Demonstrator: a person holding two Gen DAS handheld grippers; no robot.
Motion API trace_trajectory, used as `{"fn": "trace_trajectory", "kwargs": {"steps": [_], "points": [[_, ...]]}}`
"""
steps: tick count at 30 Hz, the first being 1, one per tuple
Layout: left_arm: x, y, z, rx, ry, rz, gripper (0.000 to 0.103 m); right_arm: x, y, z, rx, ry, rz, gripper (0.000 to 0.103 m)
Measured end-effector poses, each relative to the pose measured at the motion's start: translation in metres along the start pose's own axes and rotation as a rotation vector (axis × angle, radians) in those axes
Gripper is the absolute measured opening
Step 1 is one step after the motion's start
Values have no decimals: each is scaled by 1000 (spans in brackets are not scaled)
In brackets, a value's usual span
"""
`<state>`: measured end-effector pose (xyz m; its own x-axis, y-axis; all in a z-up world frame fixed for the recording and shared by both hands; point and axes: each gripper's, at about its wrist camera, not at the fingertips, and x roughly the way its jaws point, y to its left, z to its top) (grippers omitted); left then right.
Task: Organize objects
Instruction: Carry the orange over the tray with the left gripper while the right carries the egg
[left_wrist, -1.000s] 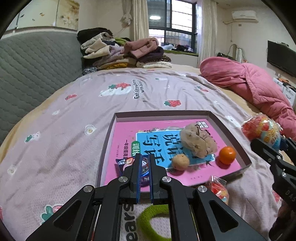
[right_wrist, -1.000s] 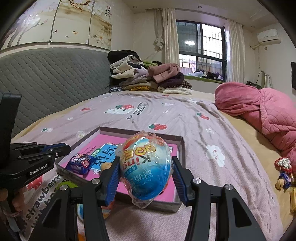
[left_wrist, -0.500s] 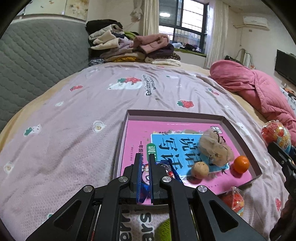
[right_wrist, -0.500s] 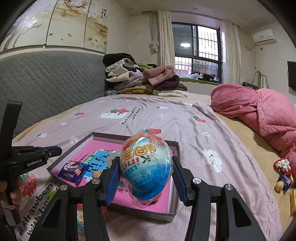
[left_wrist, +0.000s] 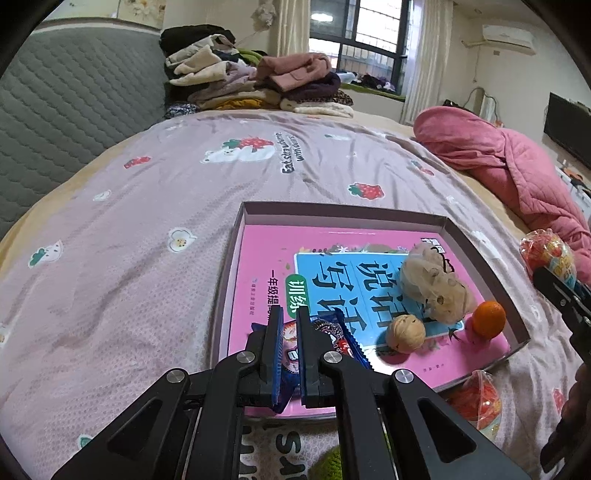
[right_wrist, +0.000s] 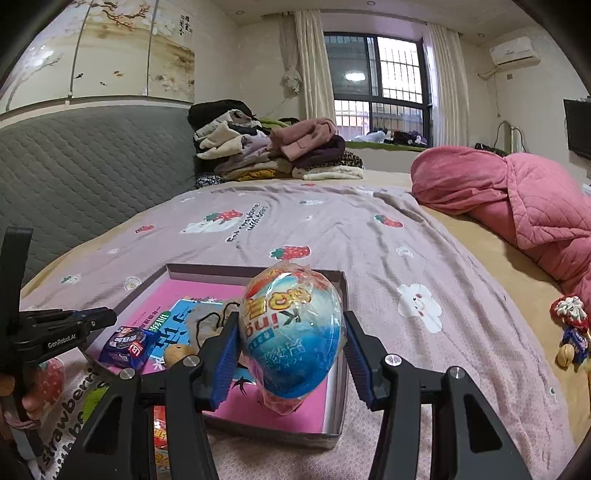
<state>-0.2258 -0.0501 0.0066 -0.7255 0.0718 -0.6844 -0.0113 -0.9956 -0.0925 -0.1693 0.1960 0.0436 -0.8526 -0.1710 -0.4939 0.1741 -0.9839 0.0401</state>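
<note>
A shallow grey tray (left_wrist: 388, 215) lies on the bed with a pink book (left_wrist: 266, 251) in it. On the book sit a beige pouch (left_wrist: 432, 284), a walnut (left_wrist: 405, 333) and a small orange (left_wrist: 489, 319). My left gripper (left_wrist: 290, 321) hangs over the tray's near left corner, jaws nearly closed around a blue snack packet (left_wrist: 345, 341) that rests on the book; the packet also shows in the right wrist view (right_wrist: 127, 347). My right gripper (right_wrist: 291, 341) is shut on a wrapped toy egg (right_wrist: 291, 332) above the tray's right side (right_wrist: 341, 332).
A second wrapped egg (left_wrist: 476, 402) and a green ring (left_wrist: 328, 461) lie on the sheet in front of the tray. A pink quilt (right_wrist: 517, 199) is at right, a clothes pile (right_wrist: 273, 151) at the back, a small toy (right_wrist: 570, 332) at far right.
The left gripper has moved forward and left over the tray with the snack packet. The right gripper has carried the egg closer over the tray's right edge.
</note>
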Motion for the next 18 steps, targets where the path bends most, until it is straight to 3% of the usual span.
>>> {"fn": "trace_trajectory", "kwargs": {"steps": [18], "points": [[11, -7, -5, 19, 21, -4, 7, 30, 38, -19, -80, 85, 90, 53]]}}
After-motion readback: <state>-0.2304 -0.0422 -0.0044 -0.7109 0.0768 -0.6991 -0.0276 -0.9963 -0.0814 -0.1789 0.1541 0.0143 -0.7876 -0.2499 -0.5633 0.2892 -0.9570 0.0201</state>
